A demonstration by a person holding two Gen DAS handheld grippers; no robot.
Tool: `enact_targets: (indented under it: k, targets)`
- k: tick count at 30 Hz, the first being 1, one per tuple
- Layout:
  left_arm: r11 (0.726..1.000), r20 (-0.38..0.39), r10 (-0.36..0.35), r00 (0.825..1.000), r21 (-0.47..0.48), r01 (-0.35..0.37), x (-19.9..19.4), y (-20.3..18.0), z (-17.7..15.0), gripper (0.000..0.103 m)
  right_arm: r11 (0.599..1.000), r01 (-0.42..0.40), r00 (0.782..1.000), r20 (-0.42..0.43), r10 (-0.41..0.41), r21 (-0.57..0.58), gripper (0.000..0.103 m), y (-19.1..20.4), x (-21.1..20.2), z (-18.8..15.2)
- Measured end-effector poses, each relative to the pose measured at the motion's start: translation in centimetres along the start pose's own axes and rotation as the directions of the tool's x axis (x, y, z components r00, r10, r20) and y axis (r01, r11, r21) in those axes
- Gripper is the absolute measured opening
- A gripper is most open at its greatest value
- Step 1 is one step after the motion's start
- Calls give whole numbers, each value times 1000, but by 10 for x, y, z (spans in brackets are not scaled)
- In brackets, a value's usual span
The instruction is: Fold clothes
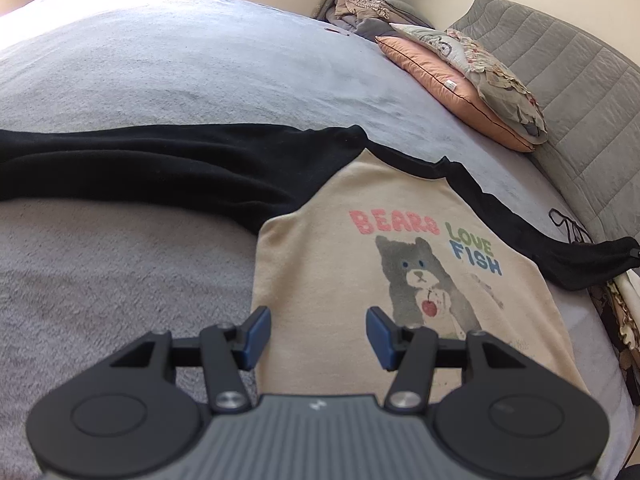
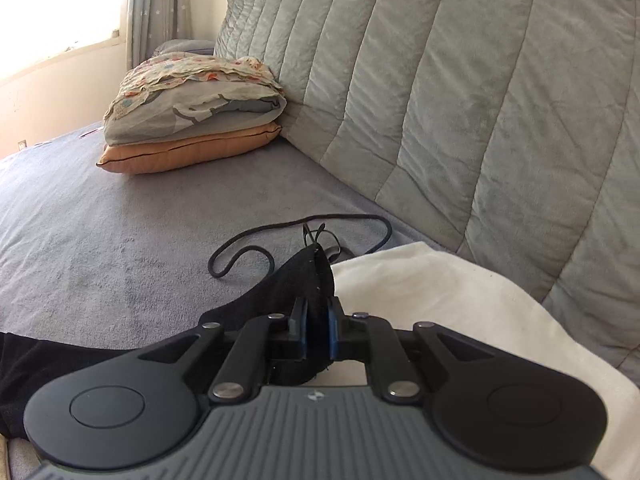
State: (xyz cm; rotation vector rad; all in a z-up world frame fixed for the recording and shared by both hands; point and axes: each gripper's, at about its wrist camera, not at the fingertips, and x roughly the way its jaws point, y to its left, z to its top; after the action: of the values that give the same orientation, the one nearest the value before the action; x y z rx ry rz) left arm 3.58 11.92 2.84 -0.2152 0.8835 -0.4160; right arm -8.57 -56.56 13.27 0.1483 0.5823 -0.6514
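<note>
I see a cream shirt (image 1: 340,280) with black sleeves and a bear print spread flat on the grey bed (image 1: 160,72), my left gripper (image 1: 317,338) above its hem, jaws apart and empty, only the right view shows my right gripper (image 2: 318,330) pinching the black sleeve cuff (image 2: 308,280), a black cord (image 2: 296,236) beyond.

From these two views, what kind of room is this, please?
Most likely a bedroom. A bed with a grey cover fills both views, two pillows are stacked beside a padded headboard, and a curtain hangs by a bright window. A bear shirt lies spread on the bed.
</note>
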Motion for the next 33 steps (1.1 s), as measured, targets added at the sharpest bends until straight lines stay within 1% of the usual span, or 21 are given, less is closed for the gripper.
enact_targets:
  k: [2, 5, 9, 14, 16, 18, 20, 21, 22, 23, 24, 25, 27, 28, 29, 30, 31, 32, 33]
  targets:
    - [1000, 4, 16, 1000, 0, -16, 0, 2, 0, 54, 999, 42, 998, 49, -42, -1, 11, -6, -5, 10]
    - [1000, -2, 31, 1000, -2, -31, 2, 4, 0, 54, 996, 94, 993, 77, -94, 5, 11, -10, -2, 15]
    - [999, -7, 37, 999, -1, -37, 4, 7, -1, 54, 988, 151, 988, 31, -150, -35, 11, -6, 20, 3]
    - [998, 1, 41, 999, -49, -41, 1, 18, 5, 55, 988, 155, 988, 4, -155, -4, 13, -2, 33, -6]
    - [996, 13, 53, 999, -69, -52, -4, 25, 10, 57, 978, 206, 978, 4, -206, -26, 22, 5, 30, -9]
    - [993, 30, 74, 997, -92, -71, -10, 34, 16, 60, 961, 274, 961, 41, -272, -38, 29, 11, 21, -10]
    - [985, 50, 113, 992, -139, -105, -20, 53, 25, 63, 953, 304, 948, 98, -302, -11, 33, 20, 4, -7]
    - [977, 59, 135, 989, -172, -123, -26, 65, 30, 63, 954, 300, 946, 122, -299, 9, 39, 25, -3, -5]
    - [969, 67, 158, 985, -204, -142, -32, 77, 35, 63, 959, 282, 948, 145, -285, 40, 42, 34, -14, -2]
    - [956, 81, 192, 978, -240, -168, -41, 90, 38, 63, 963, 261, 949, 165, -269, 70, 42, 42, -24, 0]
    - [941, 93, 227, 969, -276, -194, -50, 104, 42, 63, 970, 225, 956, 173, -238, 91, 43, 53, -32, 1]
    - [920, 108, 276, 955, -318, -230, -63, 121, 45, 63, 980, 159, 967, 183, -179, 121, 45, 70, -44, 2]
    - [867, 118, 372, 921, -399, -299, -85, 155, 49, 64, 987, 48, 978, 194, -78, 153, 48, 106, -63, -2]
    - [836, 118, 409, 905, -446, -319, -96, 171, 47, 64, 988, -7, 982, 186, -23, 157, 51, 124, -71, -6]
    - [804, 124, 436, 891, -498, -324, -108, 188, 45, 64, 984, -86, 984, 166, 60, 154, 54, 145, -76, -12]
    - [780, 124, 458, 880, -531, -331, -115, 200, 44, 64, 975, -164, 979, 145, 143, 152, 57, 166, -81, -18]
    - [756, 124, 479, 869, -561, -337, -122, 212, 42, 64, 959, -243, 967, 114, 228, 145, 57, 188, -83, -26]
    - [731, 122, 500, 857, -590, -343, -129, 223, 40, 64, 938, -318, 947, 84, 309, 139, 57, 210, -84, -33]
    - [724, 123, 509, 852, -597, -346, -132, 230, 39, 64, 917, -375, 927, 55, 371, 133, 57, 229, -83, -42]
